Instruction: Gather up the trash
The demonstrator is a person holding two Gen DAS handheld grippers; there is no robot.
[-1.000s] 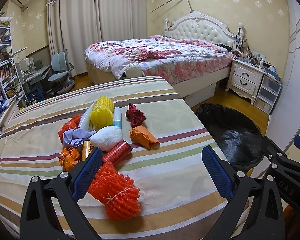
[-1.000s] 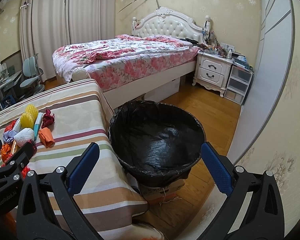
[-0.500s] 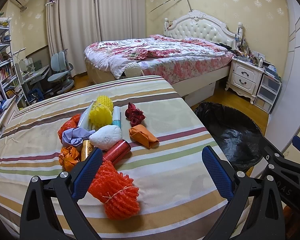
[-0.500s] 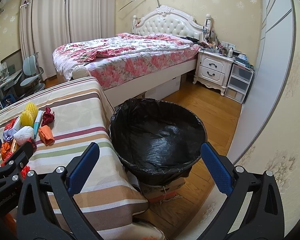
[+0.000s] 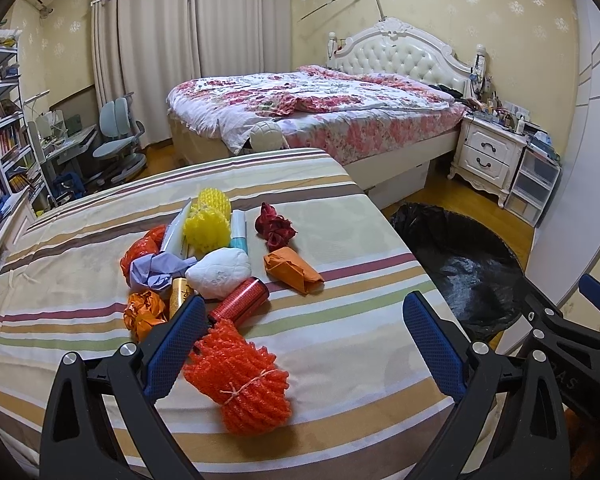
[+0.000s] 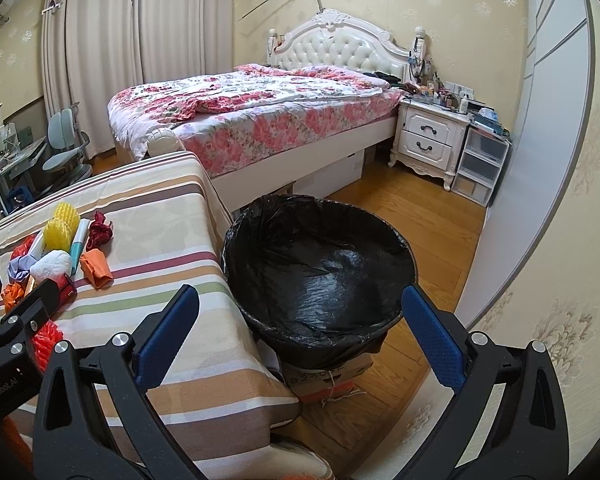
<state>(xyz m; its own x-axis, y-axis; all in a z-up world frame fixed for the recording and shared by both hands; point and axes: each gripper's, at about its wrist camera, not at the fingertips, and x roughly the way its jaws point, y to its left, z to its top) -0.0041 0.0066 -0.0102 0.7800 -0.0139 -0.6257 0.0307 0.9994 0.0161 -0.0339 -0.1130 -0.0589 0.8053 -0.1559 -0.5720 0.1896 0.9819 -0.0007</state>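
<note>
Trash heaped on the striped counter (image 5: 340, 332), beside the black-lined bin (image 6: 320, 264) that stands at its edge, so that each piece needs only a short carry. Left gripper (image 5: 300, 344), spread and empty, hangs over the nearest piece, an orange foam net (image 5: 240, 384). Right gripper (image 6: 300, 336), also spread and empty, is poised above the bin, which appears empty.
</note>
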